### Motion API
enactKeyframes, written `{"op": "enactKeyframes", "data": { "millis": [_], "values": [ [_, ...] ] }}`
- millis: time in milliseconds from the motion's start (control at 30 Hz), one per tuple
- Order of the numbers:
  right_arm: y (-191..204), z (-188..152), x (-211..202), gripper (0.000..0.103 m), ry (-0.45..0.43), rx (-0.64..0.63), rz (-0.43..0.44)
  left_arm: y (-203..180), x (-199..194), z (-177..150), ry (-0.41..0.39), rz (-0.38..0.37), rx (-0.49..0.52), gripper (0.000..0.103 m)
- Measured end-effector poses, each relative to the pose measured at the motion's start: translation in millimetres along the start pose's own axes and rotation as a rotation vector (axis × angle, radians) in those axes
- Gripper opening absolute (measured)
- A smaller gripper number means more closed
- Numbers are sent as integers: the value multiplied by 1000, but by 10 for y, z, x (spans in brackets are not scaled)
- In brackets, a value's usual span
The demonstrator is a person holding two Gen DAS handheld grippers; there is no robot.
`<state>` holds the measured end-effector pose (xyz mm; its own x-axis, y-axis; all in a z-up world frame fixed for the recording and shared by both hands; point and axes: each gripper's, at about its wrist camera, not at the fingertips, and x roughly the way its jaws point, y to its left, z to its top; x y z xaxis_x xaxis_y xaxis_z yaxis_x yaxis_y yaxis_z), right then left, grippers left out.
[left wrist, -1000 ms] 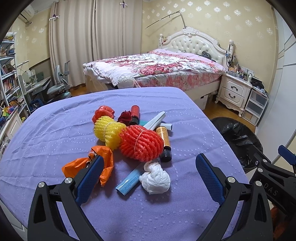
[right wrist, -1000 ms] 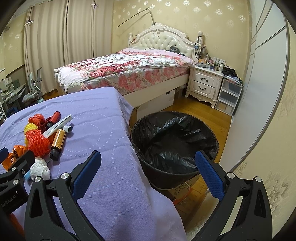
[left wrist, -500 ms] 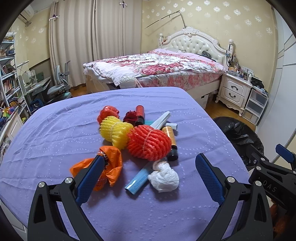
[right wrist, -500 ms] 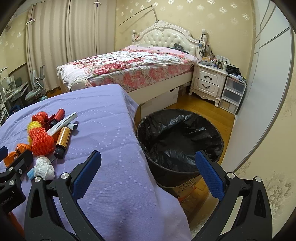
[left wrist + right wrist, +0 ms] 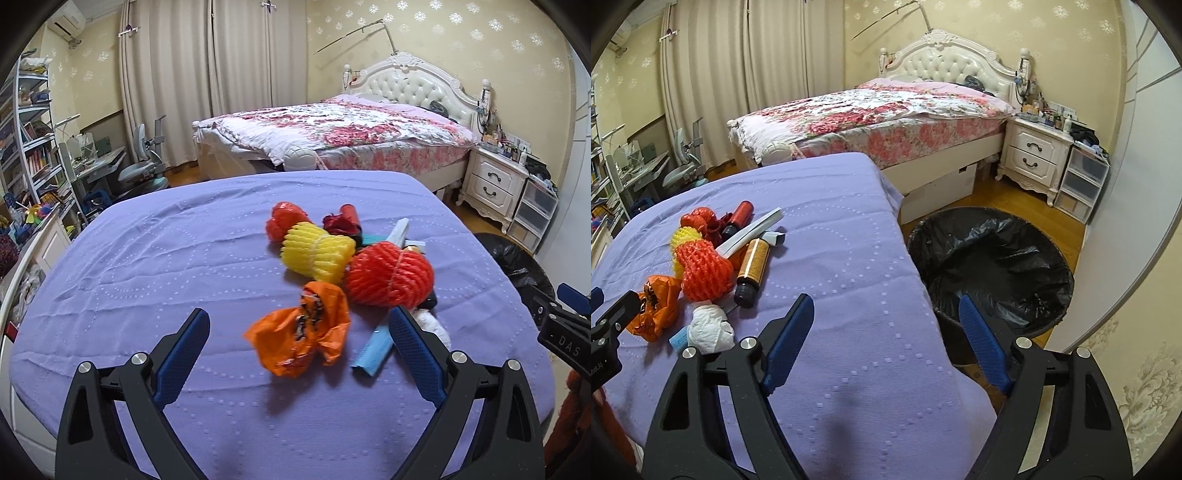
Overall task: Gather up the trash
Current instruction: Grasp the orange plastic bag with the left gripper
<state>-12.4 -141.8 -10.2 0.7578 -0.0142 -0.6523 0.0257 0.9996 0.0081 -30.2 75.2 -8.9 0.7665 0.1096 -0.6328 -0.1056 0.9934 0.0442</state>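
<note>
Hovering over the purple tablecloth [image 5: 147, 258], the left gripper [image 5: 299, 332] has its blue-padded jaws spread wide; they have just been closing a little, with nothing pinched. The crumpled orange plastic bag [image 5: 303, 332] lies on the cloth in line with the gap between the fingertips, though whether it sits level with the pads or beyond them I cannot tell.

Trash pile, left wrist view: yellow foam fruit net [image 5: 317, 251] and red foam fruit net [image 5: 388, 275] side by side, touching. Behind them a small red wrapper ball [image 5: 282, 221] and a red bottle [image 5: 345, 219]. A white crumpled tissue [image 5: 432, 321] and a light-blue flat carton [image 5: 373, 350] lie just beside the right fingertip, partly hidden by it.

Right gripper [image 5: 886, 321]: jaws apart, empty, having just been closing noticeably. It hangs over the bare near edge of the cloth, to the right of the pile. In the right wrist view an amber bottle [image 5: 751, 269] with a dark cap lies beside the red net, and a long white carton [image 5: 750, 232] crosses above it.

The bin with a black liner [image 5: 990, 266] stands on the wooden floor just beside the table's right edge, open. A bed [image 5: 871, 122] and a white nightstand [image 5: 1034, 155] sit behind.
</note>
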Motion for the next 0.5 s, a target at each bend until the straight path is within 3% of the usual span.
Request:
{"op": "enactKeyframes", "data": {
  "millis": [133,500],
  "values": [
    [66,41,-20,77,9,-15,12,61,59,27,27,-6,-3,80],
    [102,82,73,77,35,-28,33,114,318,20,94,-31,-6,79]
  ]
}}
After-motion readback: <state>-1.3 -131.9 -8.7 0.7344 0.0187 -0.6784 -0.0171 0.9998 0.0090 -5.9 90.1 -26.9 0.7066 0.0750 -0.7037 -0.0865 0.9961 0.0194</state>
